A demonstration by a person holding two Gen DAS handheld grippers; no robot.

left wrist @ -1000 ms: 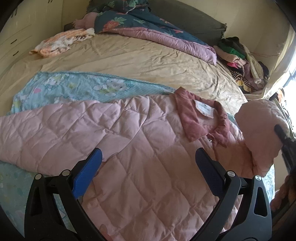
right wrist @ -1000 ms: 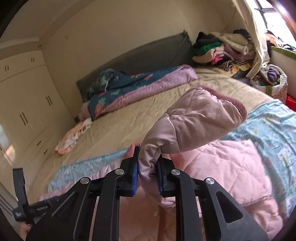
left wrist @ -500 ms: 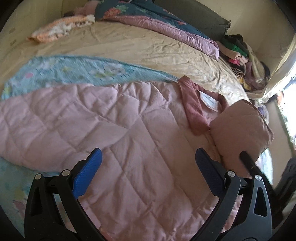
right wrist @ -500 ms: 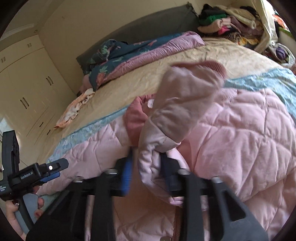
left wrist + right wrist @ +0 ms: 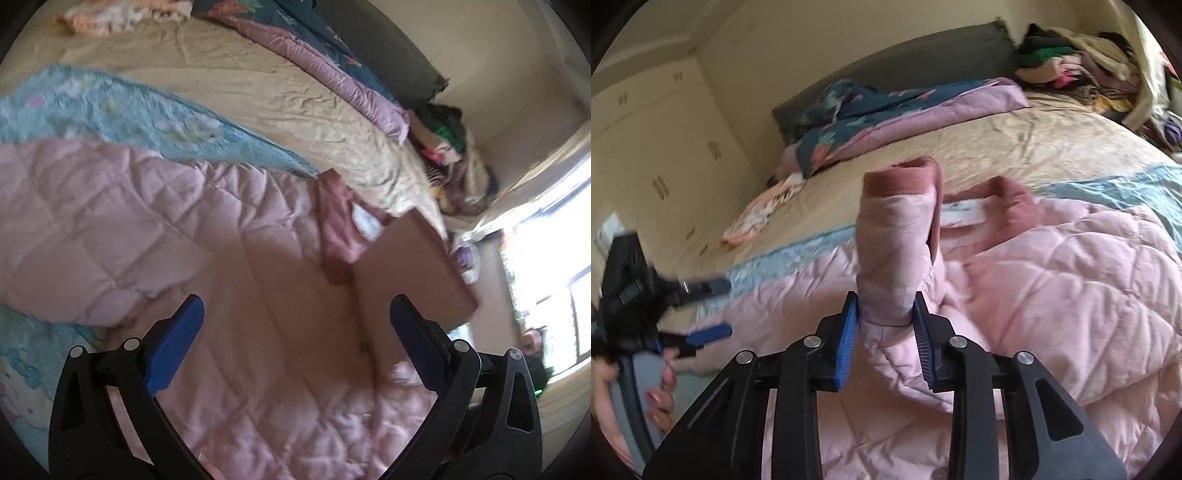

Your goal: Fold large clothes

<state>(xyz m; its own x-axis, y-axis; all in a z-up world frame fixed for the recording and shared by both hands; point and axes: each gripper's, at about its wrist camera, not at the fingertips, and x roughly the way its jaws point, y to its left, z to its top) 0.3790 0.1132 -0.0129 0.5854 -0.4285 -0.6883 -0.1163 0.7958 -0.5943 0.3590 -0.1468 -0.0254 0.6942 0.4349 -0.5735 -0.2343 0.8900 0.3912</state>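
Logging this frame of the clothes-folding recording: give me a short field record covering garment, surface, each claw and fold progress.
surface: bed with beige sheet
garment: pink quilted jacket, spread over a blue blanket
right claw: jaws have just been closing, pads on the sleeve, which stands up above the jacket
left claw: open, nothing between its pads, over the jacket body
fold progress: sleeve not yet laid flat
background: clothes pile at the bed's far corner
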